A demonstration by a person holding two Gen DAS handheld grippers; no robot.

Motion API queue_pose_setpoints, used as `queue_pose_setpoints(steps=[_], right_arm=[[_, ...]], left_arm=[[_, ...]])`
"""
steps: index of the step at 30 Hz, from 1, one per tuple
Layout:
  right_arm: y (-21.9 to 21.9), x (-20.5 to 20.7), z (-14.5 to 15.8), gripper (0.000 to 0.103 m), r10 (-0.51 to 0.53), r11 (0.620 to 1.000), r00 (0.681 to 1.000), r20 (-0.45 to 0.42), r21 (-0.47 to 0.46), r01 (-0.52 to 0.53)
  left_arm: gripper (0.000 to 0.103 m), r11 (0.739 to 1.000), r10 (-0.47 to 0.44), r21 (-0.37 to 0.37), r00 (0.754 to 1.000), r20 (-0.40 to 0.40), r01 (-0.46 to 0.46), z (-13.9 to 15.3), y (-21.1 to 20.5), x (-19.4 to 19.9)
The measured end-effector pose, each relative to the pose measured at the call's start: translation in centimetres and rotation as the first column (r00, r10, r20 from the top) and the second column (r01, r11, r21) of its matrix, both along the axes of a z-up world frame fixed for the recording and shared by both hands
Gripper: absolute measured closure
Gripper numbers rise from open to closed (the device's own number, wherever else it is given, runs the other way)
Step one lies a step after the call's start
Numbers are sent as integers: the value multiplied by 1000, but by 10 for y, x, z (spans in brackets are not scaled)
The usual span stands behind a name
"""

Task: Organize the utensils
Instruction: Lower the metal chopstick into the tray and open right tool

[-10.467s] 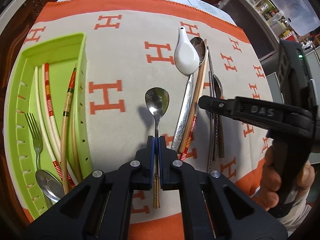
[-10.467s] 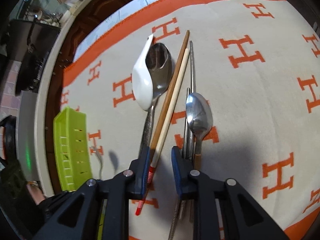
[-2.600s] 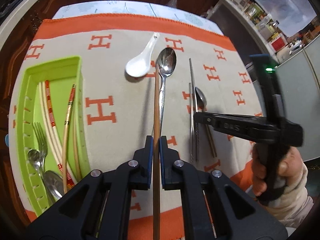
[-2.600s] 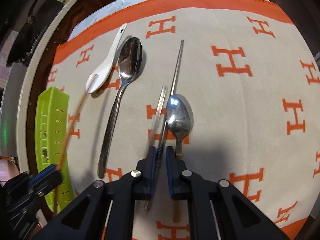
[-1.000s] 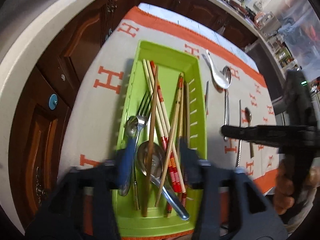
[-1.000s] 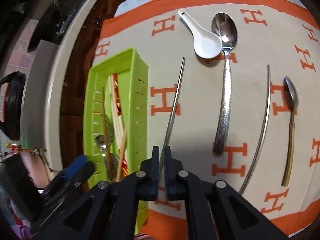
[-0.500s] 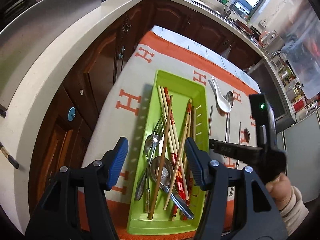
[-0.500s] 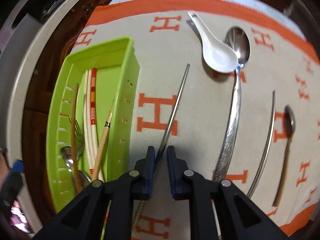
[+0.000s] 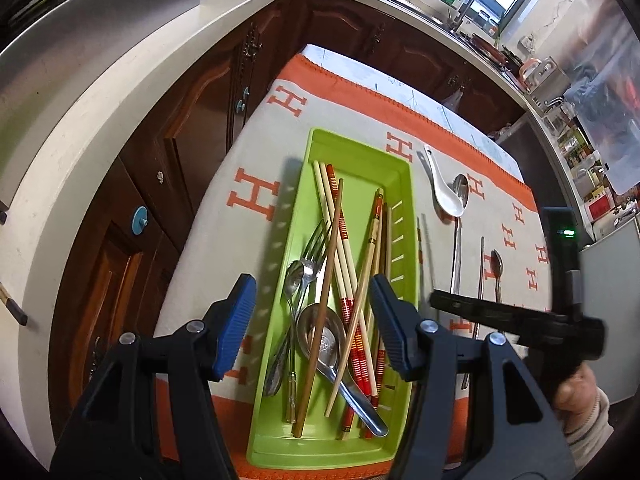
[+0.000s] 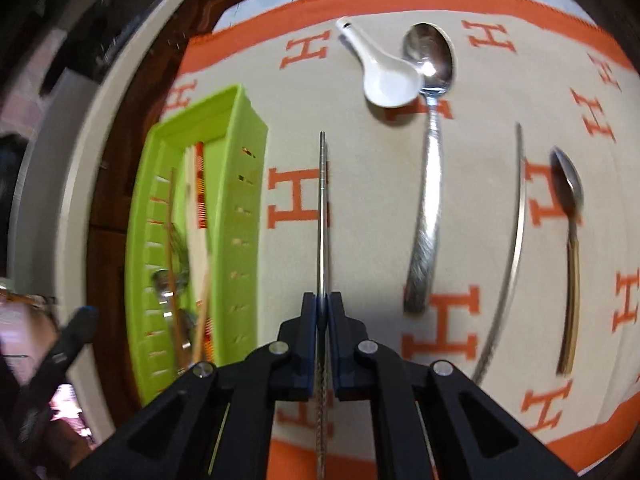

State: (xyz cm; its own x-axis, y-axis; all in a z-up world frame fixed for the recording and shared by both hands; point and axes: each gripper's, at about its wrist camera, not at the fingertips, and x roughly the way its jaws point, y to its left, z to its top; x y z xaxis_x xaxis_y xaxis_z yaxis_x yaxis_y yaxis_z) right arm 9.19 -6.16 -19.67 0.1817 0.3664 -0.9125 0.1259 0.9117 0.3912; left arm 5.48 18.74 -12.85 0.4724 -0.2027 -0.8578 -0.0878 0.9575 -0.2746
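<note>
Since half a second ago, the left gripper has risen a little higher above the green tray, and the right gripper has swung its metal chopstick from a slant to point straight ahead. That right gripper is pinching the metal chopstick between pressed-together fingers; the stick runs forward from the fingertips, lifted over the orange-and-beige cloth just right of the tray's slotted wall. The left gripper hangs spread wide and empty over the near half of the tray, where a brown wooden chopstick lies lengthwise atop a fork, spoons and red-banded chopsticks. Farther right on the surface, a white ceramic spoon touches the bowl of a large steel spoon. Beyond that lie a second metal chopstick and, near it, a small spoon with a gold handle. Wooden cabinets stand left of the surface.
</note>
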Motion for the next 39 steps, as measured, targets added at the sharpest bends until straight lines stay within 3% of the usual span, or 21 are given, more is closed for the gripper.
queue_pose_setpoints(steps=[5, 10, 14, 20, 33, 39], right_arm=[[-2, -17, 40, 98, 3, 995, 999, 52, 104, -9], [28, -21, 72, 98, 86, 981, 989, 118, 162, -105], [57, -9, 66, 97, 121, 978, 987, 106, 158, -137], [67, 5, 39, 96, 130, 983, 990, 47, 123, -135], [34, -11, 56, 95, 123, 978, 987, 102, 154, -138], [-7, -22, 59, 95, 91, 983, 990, 104, 152, -106]], left_arm=[[47, 1000, 3, 8, 1000, -1, -3, -2, -1, 1], [47, 1000, 19, 10, 1000, -4, -19, -3, 4, 1], [47, 999, 32, 11, 999, -14, -32, -4, 7, 1], [47, 999, 33, 13, 999, -19, -32, -4, 6, 0], [47, 999, -30, 32, 999, -34, 31, -1, -22, 2], [47, 995, -90, 48, 995, -33, 92, 8, -50, -2]])
